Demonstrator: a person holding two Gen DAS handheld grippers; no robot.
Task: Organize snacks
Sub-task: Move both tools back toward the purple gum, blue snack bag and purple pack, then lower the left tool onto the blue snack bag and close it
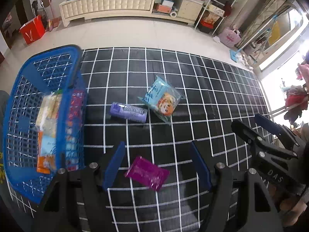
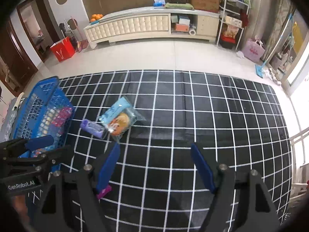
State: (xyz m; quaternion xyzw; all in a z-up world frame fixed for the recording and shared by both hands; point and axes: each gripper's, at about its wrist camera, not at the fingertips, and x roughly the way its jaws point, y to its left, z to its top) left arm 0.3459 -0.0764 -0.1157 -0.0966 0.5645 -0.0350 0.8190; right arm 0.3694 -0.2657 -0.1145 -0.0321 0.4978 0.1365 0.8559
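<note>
A magenta snack packet [image 1: 147,173] lies on the black checked cloth, between the blue fingers of my left gripper [image 1: 157,163], which stands open over it without touching. Farther off lie a purple gum pack [image 1: 128,112] and a light-blue cartoon snack bag [image 1: 163,99], side by side. The blue basket [image 1: 25,73] at the left holds several packets. My right gripper [image 2: 154,165] is open over bare cloth; the magenta packet [image 2: 104,191] peeks out beside its left finger. The gum pack [image 2: 93,128], the cartoon bag [image 2: 119,120] and the basket [image 2: 47,89] lie ahead to its left.
The right gripper [image 1: 268,133] shows at the right edge of the left wrist view; the left gripper [image 2: 38,147] shows at the lower left of the right wrist view. Beyond the cloth's far edge [image 2: 173,70] are tiled floor, a cream cabinet [image 2: 146,27] and a red bag [image 2: 62,49].
</note>
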